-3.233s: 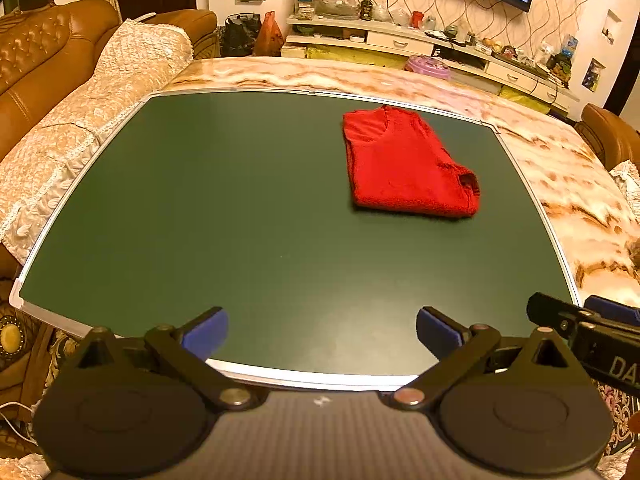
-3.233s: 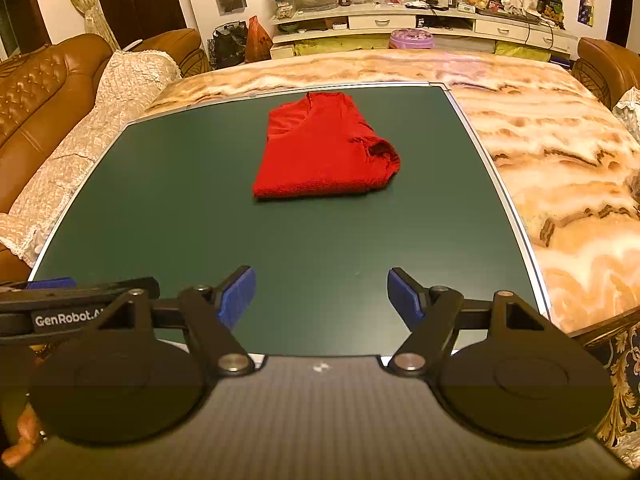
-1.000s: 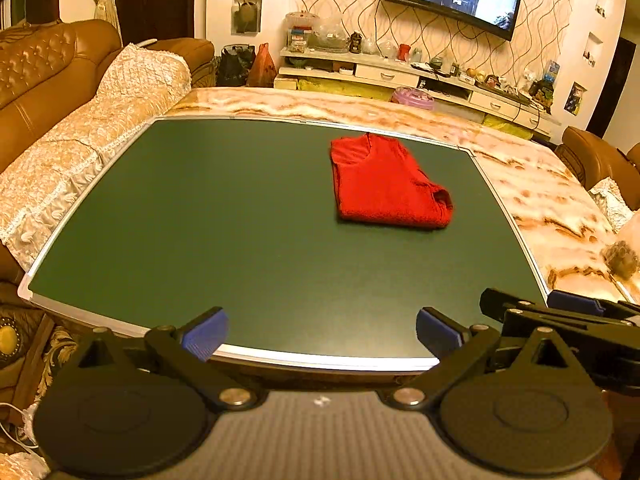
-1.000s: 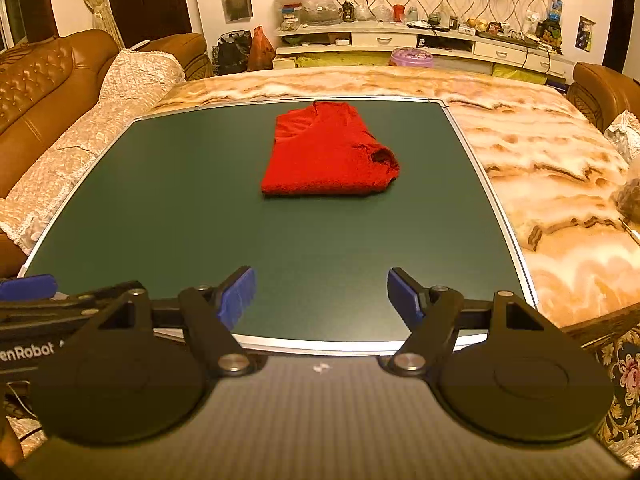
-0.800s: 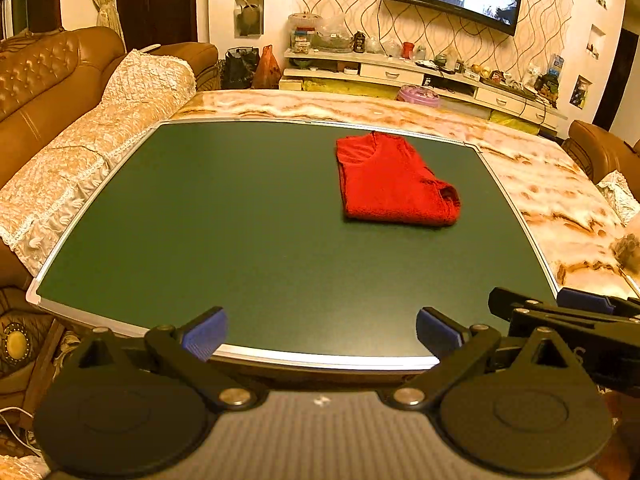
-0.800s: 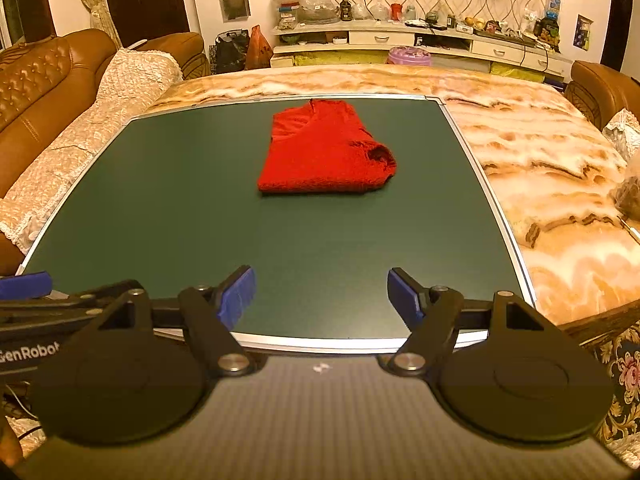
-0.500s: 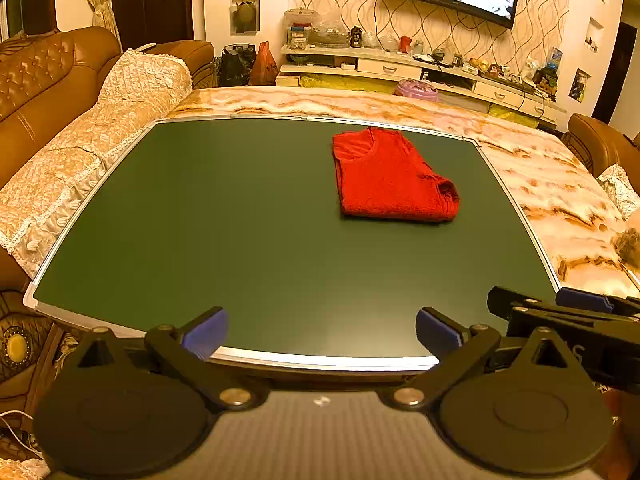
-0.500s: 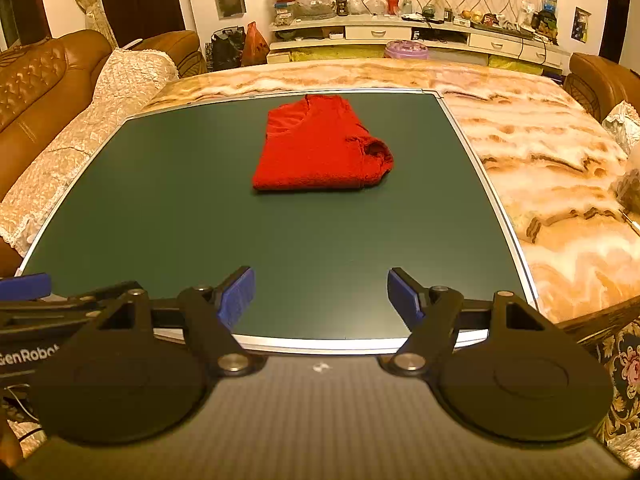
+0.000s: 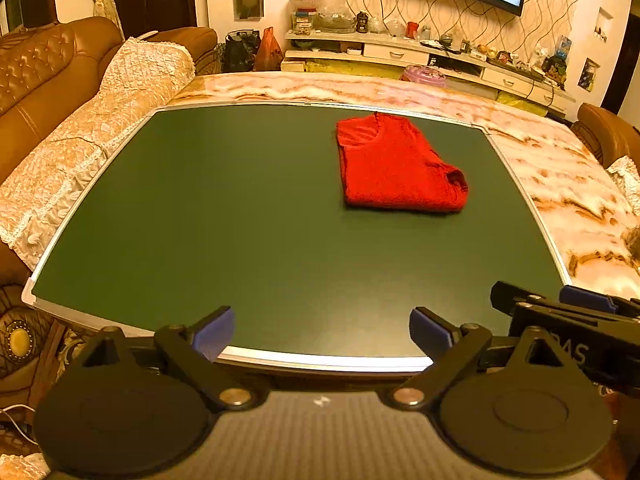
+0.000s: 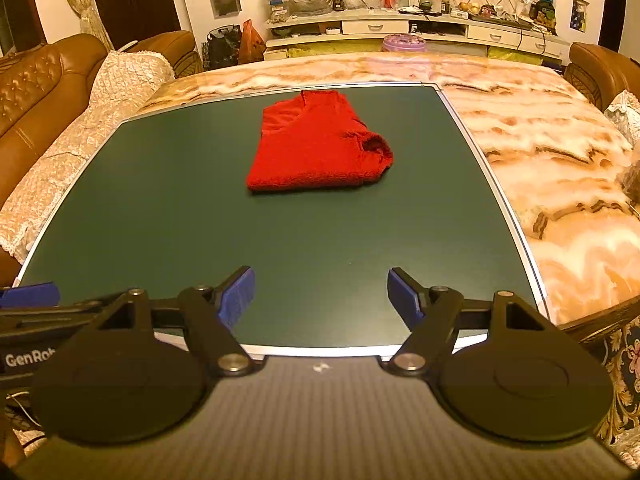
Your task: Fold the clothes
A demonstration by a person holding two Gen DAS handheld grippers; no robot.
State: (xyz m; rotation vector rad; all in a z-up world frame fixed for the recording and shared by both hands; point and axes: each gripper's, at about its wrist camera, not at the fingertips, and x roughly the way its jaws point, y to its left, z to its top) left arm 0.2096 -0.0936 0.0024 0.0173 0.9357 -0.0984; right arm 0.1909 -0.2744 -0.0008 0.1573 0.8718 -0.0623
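The red shirt (image 10: 316, 146) lies folded, compact, on the green surface (image 10: 180, 208); my left tongs (image 9: 320, 330) and right tongs (image 10: 320, 294), both wide and empty, hover well short of it.

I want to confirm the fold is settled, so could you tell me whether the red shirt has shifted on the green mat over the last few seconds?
No. The red shirt keeps its place near the green mat's far right corner; only the cameras moved.

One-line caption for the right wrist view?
Open right hand-held gripper faces a folded red shirt on the green mat.
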